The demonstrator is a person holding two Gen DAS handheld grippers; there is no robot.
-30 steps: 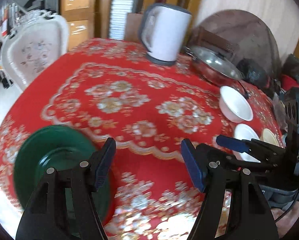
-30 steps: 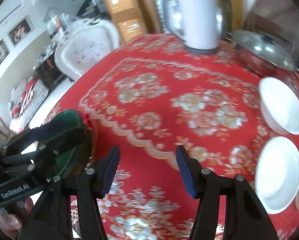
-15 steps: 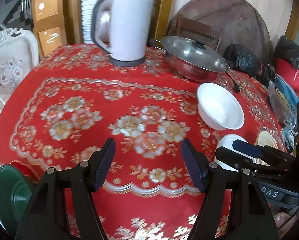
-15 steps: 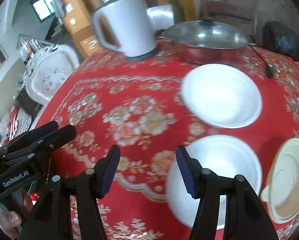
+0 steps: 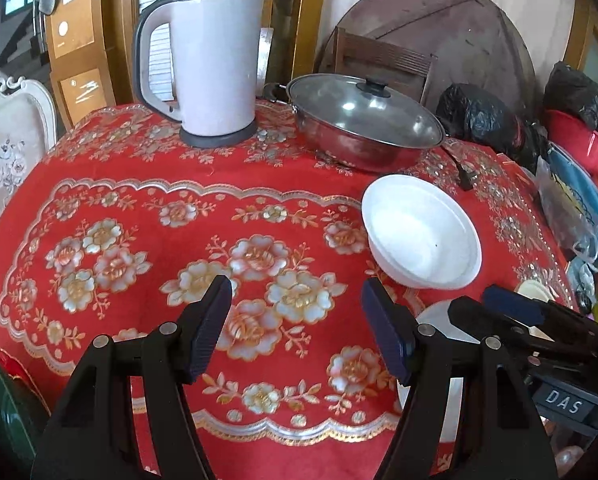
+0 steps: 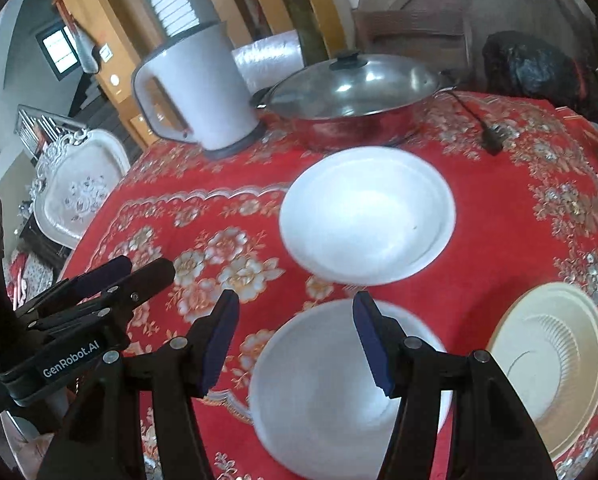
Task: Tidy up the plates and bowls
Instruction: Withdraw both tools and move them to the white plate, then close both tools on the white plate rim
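On a round worktop [image 5: 147, 432] covered with a red cloth patterned in gold and white flowers, two hand-held grippers hovered with nothing between their blue-padded fingers.

In the right wrist view, the right gripper [image 6: 295, 340] stood about half open and empty, held over the near white bowl [image 6: 331, 400], which lay just under and beyond its fingertips at 6 o'clock; whether the pads touched the rim could not be told. Just beside that bowl at 4 o'clock sat a cream ribbed plate [image 6: 555, 364], close to the worktop's edge. Farther on, near the middle of the view, sat a second white bowl [image 6: 367, 216], apart from the first. The left gripper [image 6: 147, 272] showed at 9 o'clock, seen from the side.

In the left wrist view, the left gripper [image 5: 295, 328] was also about half open and empty, above bare cloth. At 8 o'clock, cut off by the frame's edge, lay a dark green plate [image 5: 7, 412], well apart from the white bowls. The far white bowl [image 5: 423, 232] sat at 2 o'clock, and the right gripper [image 5: 499, 308] reached in at 4 o'clock over the near bowl [image 5: 443, 320].

At the far side of the worktop stood a white electric kettle [image 5: 211, 68] at 11 o'clock and, to its right, a steel pan with a glass lid [image 5: 363, 124]. A black power plug [image 6: 493, 140] lay on the cloth near the pan. Beyond the edge, a white carved chair [image 6: 79, 188] stood at 9 o'clock.
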